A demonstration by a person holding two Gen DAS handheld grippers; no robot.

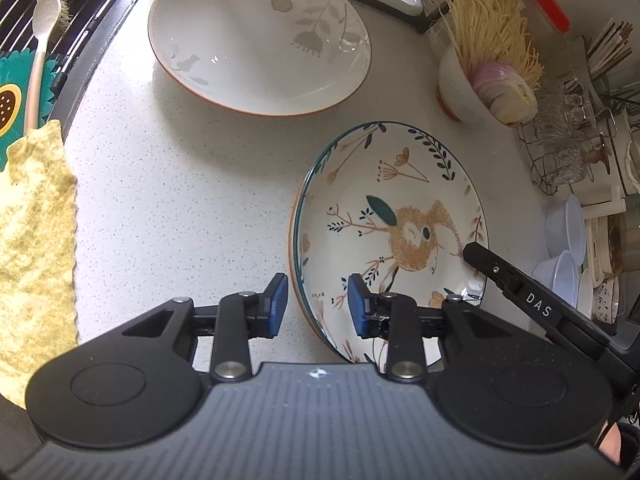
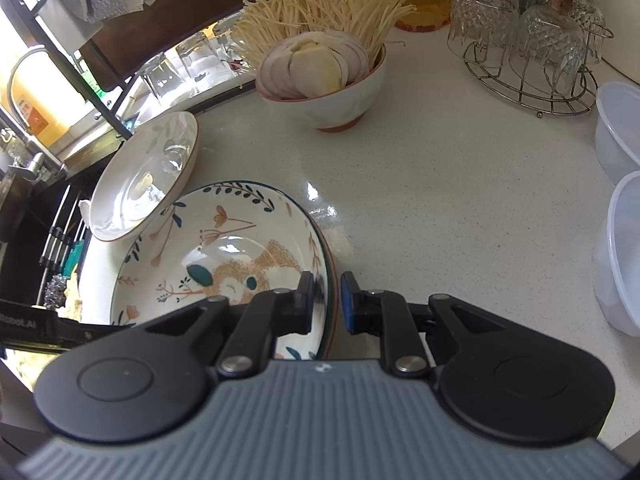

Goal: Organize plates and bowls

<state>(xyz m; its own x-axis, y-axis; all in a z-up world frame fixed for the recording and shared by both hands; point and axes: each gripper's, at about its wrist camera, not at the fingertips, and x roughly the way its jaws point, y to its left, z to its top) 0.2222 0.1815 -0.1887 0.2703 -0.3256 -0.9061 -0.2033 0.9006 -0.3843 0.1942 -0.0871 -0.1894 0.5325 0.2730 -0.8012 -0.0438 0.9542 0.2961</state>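
White speckled stone countertop (image 1: 192, 208) carries everything we are sorting. Near us on the right sits the deep ceramic plate painted with an orange bird and dark leaf sprigs (image 1: 400, 216), resting on a second dish of which only an orange rim shows beneath it. Farther off to the left lies the wide white bowl with grey flowers and a brown rim (image 1: 260, 36), apart from the stack in the left wrist view.

Our right gripper (image 2: 326, 302) straddles the bird plate's right rim, one finger inside and one outside, jaws nearly together and apparently pinching the edge. Our left gripper (image 1: 318, 306) brackets the plate's left rim with its jaws partly apart; one blue pad (image 1: 357, 308) sits inside the plate, the other outside, and neither seems to press on it.

We judge the step to be securing the bird plate from both sides. To do it well, we should close the left jaws squarely on the rim before lifting, take only the upper plate and not the dish below, raise both sides evenly, and keep clear of the white bowl of sliced onion and pale enoki mushrooms (image 2: 324, 80) at the far right.
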